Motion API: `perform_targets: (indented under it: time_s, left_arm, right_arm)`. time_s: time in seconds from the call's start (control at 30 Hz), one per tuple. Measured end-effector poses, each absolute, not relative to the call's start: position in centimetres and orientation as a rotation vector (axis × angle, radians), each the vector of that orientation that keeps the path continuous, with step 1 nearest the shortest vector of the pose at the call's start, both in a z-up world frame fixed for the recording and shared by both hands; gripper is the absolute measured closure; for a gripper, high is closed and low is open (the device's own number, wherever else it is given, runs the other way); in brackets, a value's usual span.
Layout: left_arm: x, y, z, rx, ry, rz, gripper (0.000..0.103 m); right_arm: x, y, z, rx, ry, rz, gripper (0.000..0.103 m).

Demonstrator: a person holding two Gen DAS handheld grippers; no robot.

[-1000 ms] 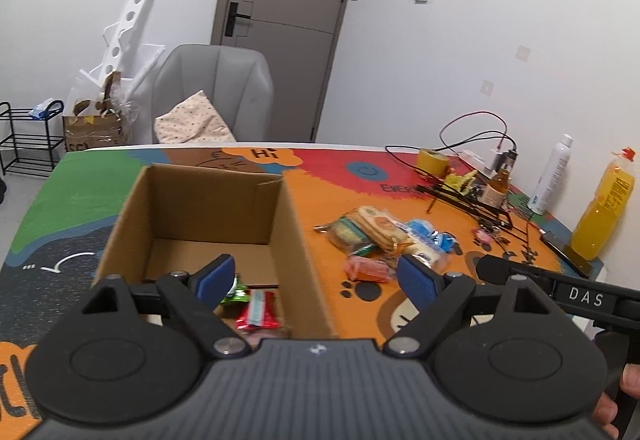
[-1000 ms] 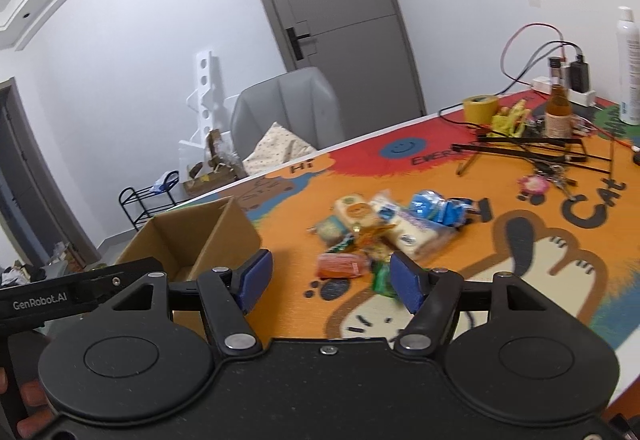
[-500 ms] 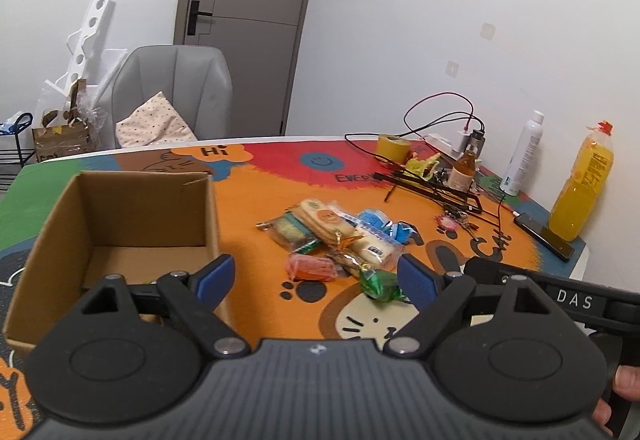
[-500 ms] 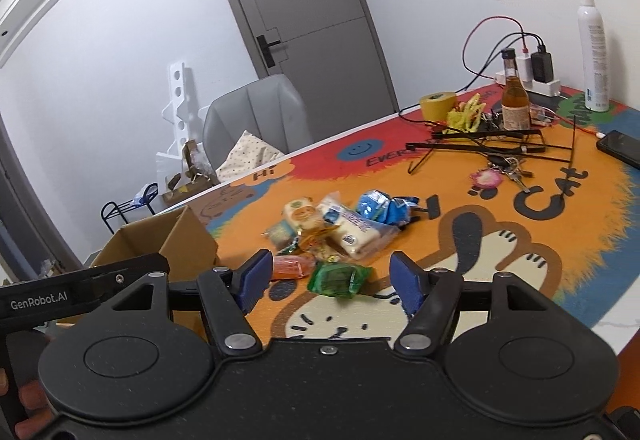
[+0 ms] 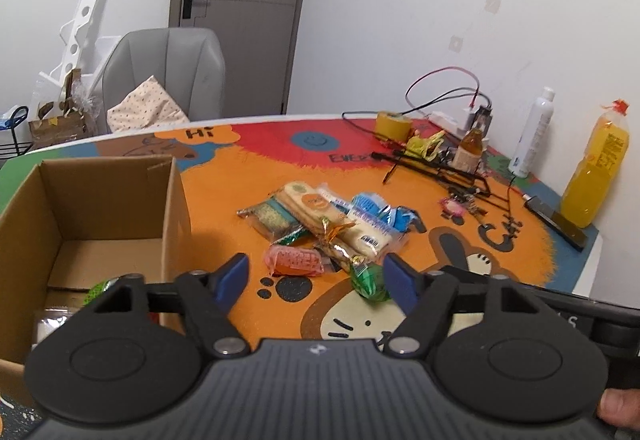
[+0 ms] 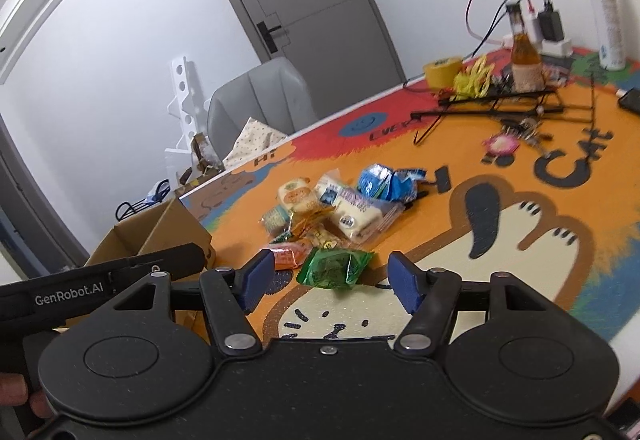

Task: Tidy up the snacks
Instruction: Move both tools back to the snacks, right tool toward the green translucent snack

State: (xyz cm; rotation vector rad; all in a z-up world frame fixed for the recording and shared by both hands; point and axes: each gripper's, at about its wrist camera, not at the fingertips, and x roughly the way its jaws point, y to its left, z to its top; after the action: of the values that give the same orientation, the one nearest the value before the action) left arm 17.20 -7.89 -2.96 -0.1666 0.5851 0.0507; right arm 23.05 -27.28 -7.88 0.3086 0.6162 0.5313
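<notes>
So we're mid-sort: both grippers are lined up on the snack pile (image 5: 328,224), which sits on the desk (image 5: 460,260) just right of the cardboard box (image 5: 100,207). The left gripper (image 5: 316,276) has just been narrowing its fingers, nothing pinched yet, with the pink packet (image 5: 294,260) beyond them. The right gripper (image 6: 332,276) is parted too, framing the green packet (image 6: 334,267) without touching. Next up, I'd guess: drop lower, pinch, carry to the box.

I saw my left gripper (image 5: 316,276) and right gripper (image 6: 332,280): black bodies, blue pads, silver screws, white "GenRobot.AI" lettering.
</notes>
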Motion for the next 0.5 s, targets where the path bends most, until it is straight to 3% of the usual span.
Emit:
perform_targets:
  time_s: [0.17,0.33,0.5]
  left_arm:
    - [18.2,-8.6,-3.8,-0.135,0.608,0.078,0.044]
    - [19.3,-8.2,-4.5,-0.162,0.631,0.081,0.061]
    - [20.0,-7.7,-4.7,-0.188,0.623,0.108,0.066]
  right_arm:
    - [24.9,-26.5,-9.9,0.319,0.653,0.549,0.039]
    - [26.0,-25.2,-10.8,0.309,0.675,0.578,0.039]
    - [27.2,-23.8,-10.9,0.294,0.685,0.599,0.039]
